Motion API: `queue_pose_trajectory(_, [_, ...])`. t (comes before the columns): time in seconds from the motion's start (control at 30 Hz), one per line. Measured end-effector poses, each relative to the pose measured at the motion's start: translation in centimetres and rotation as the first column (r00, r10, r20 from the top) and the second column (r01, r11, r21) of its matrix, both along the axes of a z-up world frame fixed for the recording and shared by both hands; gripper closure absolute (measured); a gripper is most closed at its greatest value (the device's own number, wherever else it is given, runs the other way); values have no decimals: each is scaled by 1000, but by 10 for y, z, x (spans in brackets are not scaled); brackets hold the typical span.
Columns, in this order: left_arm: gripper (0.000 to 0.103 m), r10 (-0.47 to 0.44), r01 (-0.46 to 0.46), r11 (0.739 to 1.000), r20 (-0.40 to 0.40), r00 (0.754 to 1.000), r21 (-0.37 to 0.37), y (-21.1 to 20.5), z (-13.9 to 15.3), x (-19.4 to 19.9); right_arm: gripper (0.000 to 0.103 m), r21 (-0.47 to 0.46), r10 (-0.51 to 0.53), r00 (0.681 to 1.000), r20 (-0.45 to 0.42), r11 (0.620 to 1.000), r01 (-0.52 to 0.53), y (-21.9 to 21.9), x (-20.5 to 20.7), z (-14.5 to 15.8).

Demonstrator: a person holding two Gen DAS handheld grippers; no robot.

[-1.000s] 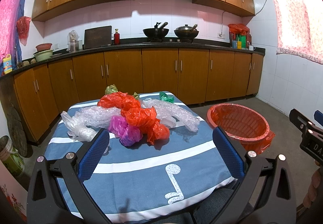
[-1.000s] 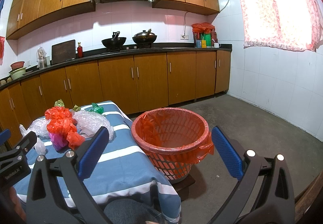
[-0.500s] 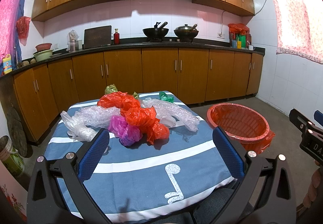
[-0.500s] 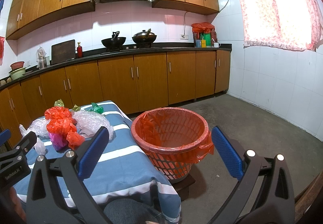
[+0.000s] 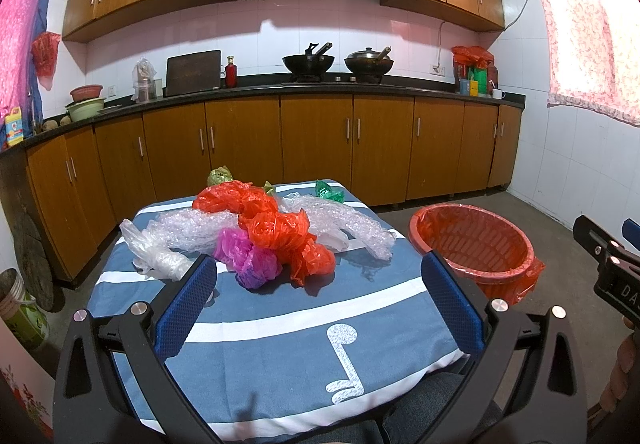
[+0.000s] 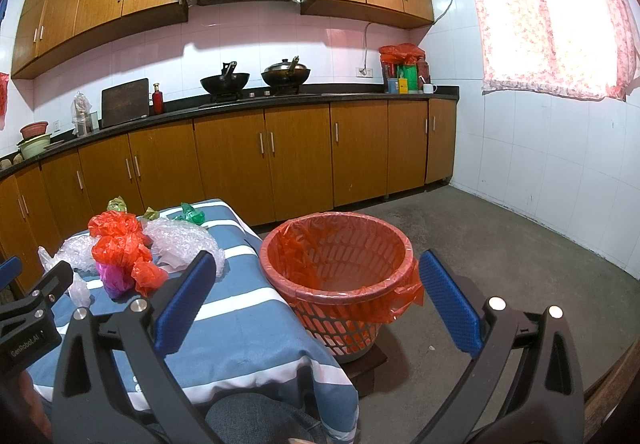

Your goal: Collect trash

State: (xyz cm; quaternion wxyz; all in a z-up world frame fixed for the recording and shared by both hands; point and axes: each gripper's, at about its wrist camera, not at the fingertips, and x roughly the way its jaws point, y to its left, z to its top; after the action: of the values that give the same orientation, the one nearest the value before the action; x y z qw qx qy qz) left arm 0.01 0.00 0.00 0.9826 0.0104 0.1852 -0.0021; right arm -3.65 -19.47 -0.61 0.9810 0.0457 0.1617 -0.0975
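Note:
A heap of trash lies on the blue striped table [image 5: 280, 320]: orange plastic bags [image 5: 280, 228], a magenta bag [image 5: 248, 256], bubble wrap [image 5: 348, 228], a clear bag [image 5: 156, 256] and small green wrappers [image 5: 330, 191]. My left gripper [image 5: 318, 304] hangs open over the table's near half, short of the heap, nothing between its fingers. An orange-lined basket [image 6: 340, 264] stands on the floor right of the table. My right gripper [image 6: 316, 300] is open and empty, held before the basket. The heap's orange bags [image 6: 120, 248] show at its left.
Wooden cabinets [image 5: 316, 151] and a dark counter with woks [image 5: 308, 61] run along the back wall. Bare concrete floor [image 6: 500, 244] lies right of the basket. A bucket [image 5: 20, 308] stands at the far left. A person's knee [image 6: 256, 420] is below the table edge.

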Motion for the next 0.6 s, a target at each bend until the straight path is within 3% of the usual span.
queue_pose_trajectory(0.6, [2,1,-1,1000,-2,1000,1,0,0,0,4,3,3,1000,-2,1000,-3,0,1,-1])
